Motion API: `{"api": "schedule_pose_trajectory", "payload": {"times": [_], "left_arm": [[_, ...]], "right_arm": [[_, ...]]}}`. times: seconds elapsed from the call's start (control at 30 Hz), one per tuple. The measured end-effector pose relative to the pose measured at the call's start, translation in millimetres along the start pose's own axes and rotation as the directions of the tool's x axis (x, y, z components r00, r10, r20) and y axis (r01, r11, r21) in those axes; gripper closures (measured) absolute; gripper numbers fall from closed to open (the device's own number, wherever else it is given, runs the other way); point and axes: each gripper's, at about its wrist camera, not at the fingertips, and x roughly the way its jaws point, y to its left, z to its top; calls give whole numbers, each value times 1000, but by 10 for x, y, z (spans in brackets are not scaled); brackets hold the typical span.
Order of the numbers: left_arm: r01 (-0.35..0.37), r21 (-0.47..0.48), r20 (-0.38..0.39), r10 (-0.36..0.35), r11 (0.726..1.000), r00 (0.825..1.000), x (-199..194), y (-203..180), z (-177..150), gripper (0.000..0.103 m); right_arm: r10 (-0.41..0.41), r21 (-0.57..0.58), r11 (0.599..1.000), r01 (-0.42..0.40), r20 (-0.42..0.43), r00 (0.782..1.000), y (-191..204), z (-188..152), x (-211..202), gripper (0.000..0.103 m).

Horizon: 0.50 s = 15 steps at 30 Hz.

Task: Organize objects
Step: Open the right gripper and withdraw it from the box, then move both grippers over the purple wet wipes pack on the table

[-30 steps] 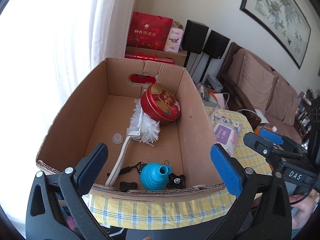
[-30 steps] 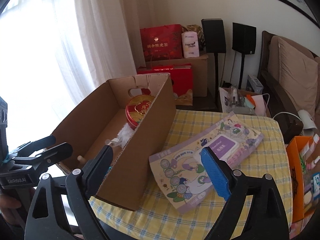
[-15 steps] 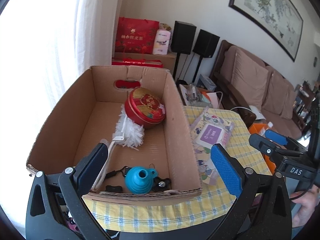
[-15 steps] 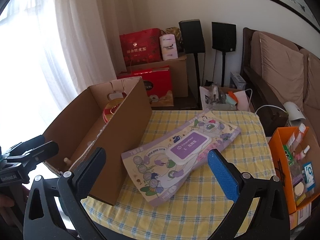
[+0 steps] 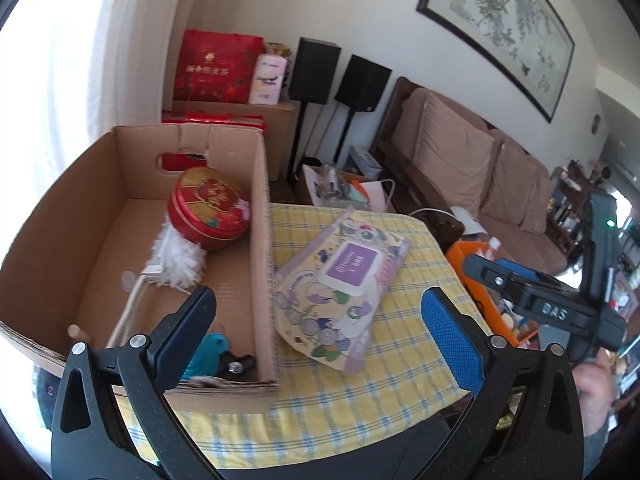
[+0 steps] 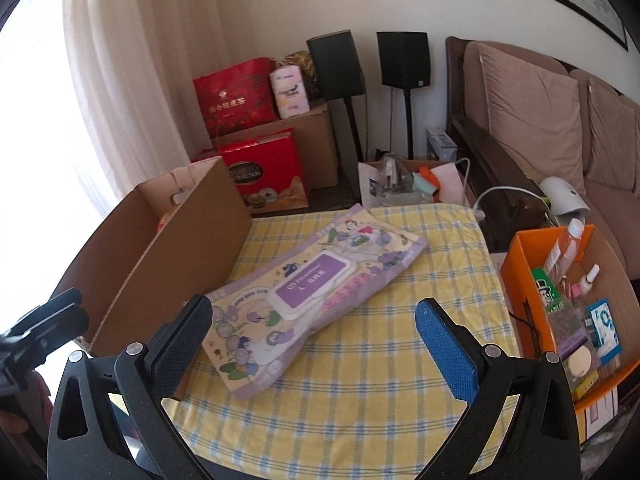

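The wipes pack [image 6: 316, 288] lies flat on the checked cloth [image 6: 400, 360], just right of the box [image 5: 262, 240], its near corner hanging a little past the box's near end. It seems the last loose thing on the cloth, so the step in hand looks like the approach to it, before it goes into the box with the rest.

The right gripper [image 6: 314, 340] hangs above and short of the pack with its jaws spread as wide as they go, nothing between them; they have just been opening. The left gripper [image 5: 318, 334] is spread too and empty, straddling the box's near right corner in its own view.

The next move, as I judge it, calls for one gripper to drop lower and come at the pack from an edge: it is broad, soft and flat, so a pinch on a thin side or corner is likelier to hold than a span across its face. It may sag or slide on the cloth when lifted.

The left view alone shows the box's inside: a red tin [image 5: 210, 208] at the far end, a white duster [image 5: 180, 256] against it, a teal piece [image 5: 210, 354] and small black bits by the near wall. The right view shows only the box's outer wall, but gives the orange bin [image 6: 520, 280] of bottles and packets at the right, which the left view mostly hides behind the other gripper
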Motion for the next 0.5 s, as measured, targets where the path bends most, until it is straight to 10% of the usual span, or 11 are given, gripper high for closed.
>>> {"api": "schedule_pose_trajectory", "payload": {"times": [0.5], "left_arm": [[10, 145, 33, -15, 989, 999, 94, -650, -393, 0]], "right_arm": [[-1, 86, 996, 4, -27, 1000, -548, -100, 41, 1]]}}
